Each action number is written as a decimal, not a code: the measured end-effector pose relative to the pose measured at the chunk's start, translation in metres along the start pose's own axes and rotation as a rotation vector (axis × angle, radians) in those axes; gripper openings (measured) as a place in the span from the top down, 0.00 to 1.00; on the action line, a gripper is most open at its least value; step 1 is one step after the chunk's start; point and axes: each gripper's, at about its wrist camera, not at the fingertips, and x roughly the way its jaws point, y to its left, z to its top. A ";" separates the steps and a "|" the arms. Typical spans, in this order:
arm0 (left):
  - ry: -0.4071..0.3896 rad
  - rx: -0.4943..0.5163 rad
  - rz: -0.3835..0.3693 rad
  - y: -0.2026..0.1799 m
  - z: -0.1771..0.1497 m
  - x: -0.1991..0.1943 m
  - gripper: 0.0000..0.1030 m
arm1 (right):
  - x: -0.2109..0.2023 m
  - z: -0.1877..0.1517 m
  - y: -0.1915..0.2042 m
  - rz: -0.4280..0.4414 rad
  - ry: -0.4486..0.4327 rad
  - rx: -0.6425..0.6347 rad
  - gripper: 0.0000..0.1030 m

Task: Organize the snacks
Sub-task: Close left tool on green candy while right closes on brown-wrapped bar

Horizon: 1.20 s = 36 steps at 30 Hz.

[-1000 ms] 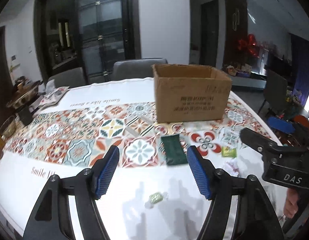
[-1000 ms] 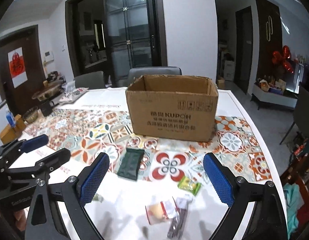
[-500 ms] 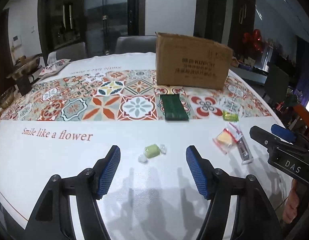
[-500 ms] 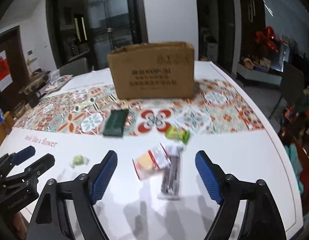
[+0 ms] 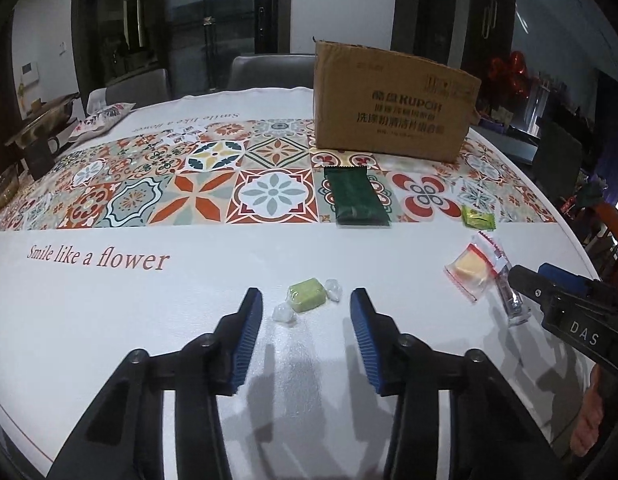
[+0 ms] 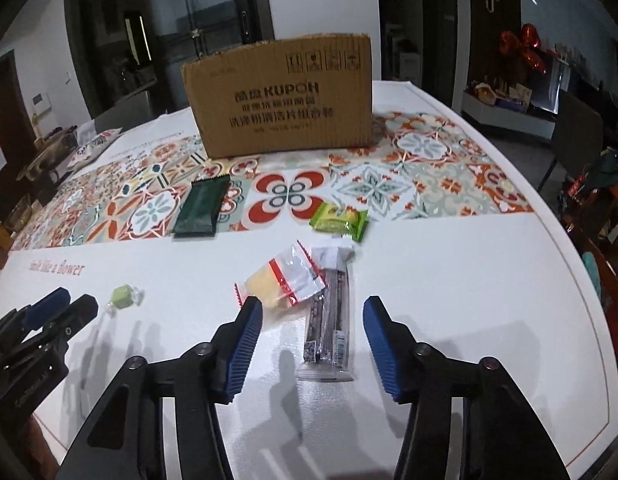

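White counter with a tiled runner is seen, a cardboard box at its back. Left hand-held gripper is held apart around a green candy. Right hand-held gripper is spread over a dark snack bar.

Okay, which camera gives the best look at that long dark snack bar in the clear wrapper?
The right wrist view. There the dark snack bar lies whole, lengthwise between the open right gripper fingers, with its label visible. In the left wrist view only its end shows at the far right, partly hidden by the right gripper.
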 end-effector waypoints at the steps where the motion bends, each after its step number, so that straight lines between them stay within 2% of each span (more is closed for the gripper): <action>1: 0.001 0.004 0.003 0.000 0.001 0.002 0.58 | 0.002 0.000 0.000 -0.001 0.005 0.003 0.50; 9: 0.024 0.019 0.011 -0.002 0.003 0.022 0.64 | 0.016 -0.003 -0.004 -0.013 0.041 0.005 0.57; 28: 0.091 -0.015 0.005 0.003 0.006 0.050 0.64 | 0.034 0.003 -0.003 -0.029 0.069 -0.006 0.68; 31: 0.095 -0.026 0.003 0.004 0.006 0.053 0.67 | 0.038 0.004 -0.002 -0.026 0.073 -0.005 0.70; 33: 0.097 -0.034 -0.004 0.005 0.007 0.053 0.77 | 0.040 0.005 -0.001 -0.021 0.073 -0.009 0.71; 36: 0.101 -0.030 -0.012 0.004 0.006 0.053 0.82 | 0.042 0.007 -0.001 -0.016 0.074 -0.004 0.73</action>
